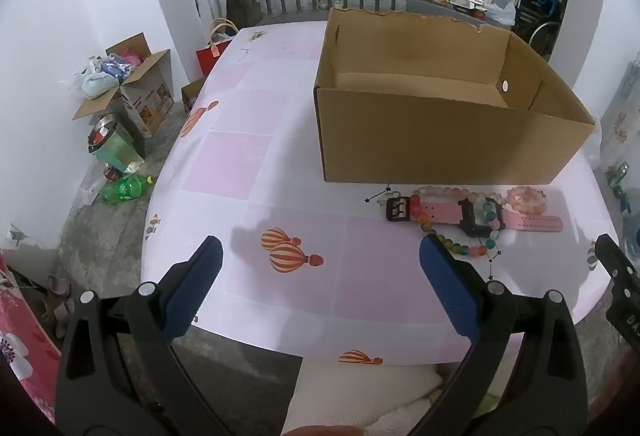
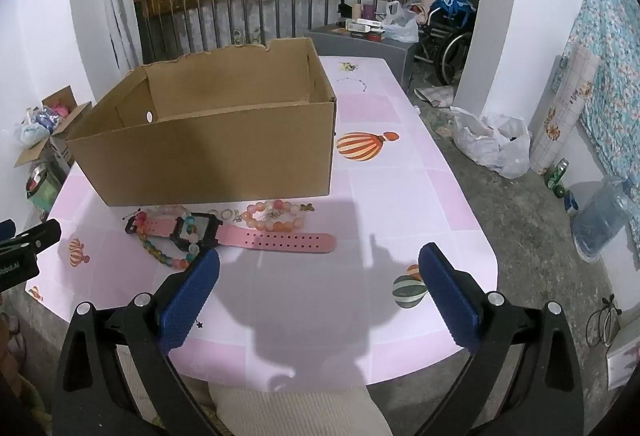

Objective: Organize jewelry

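Note:
An open cardboard box (image 1: 440, 139) (image 2: 224, 151) stands on the pink tablecloth. Just in front of it lies a pile of jewelry: a pink-strapped watch with a black case (image 1: 476, 218) (image 2: 200, 232), a multicoloured bead bracelet (image 1: 460, 246) (image 2: 160, 256) draped over it, a pink bead bracelet (image 1: 526, 199) (image 2: 272, 222) and small rings (image 2: 226, 213). My left gripper (image 1: 320, 256) hangs open over the table's near edge, left of the pile. My right gripper (image 2: 320, 268) is open too, just short of the watch strap. Nothing sits between either pair of fingers.
The table (image 2: 400, 195) ends close on the near side, above a person's cream-clad lap (image 2: 300, 408). Cartons, bottles and a can (image 1: 120, 139) clutter the floor at left. A plastic bag (image 2: 492, 143), a water jug (image 2: 600, 220) and a wheelchair (image 2: 452, 43) stand at right.

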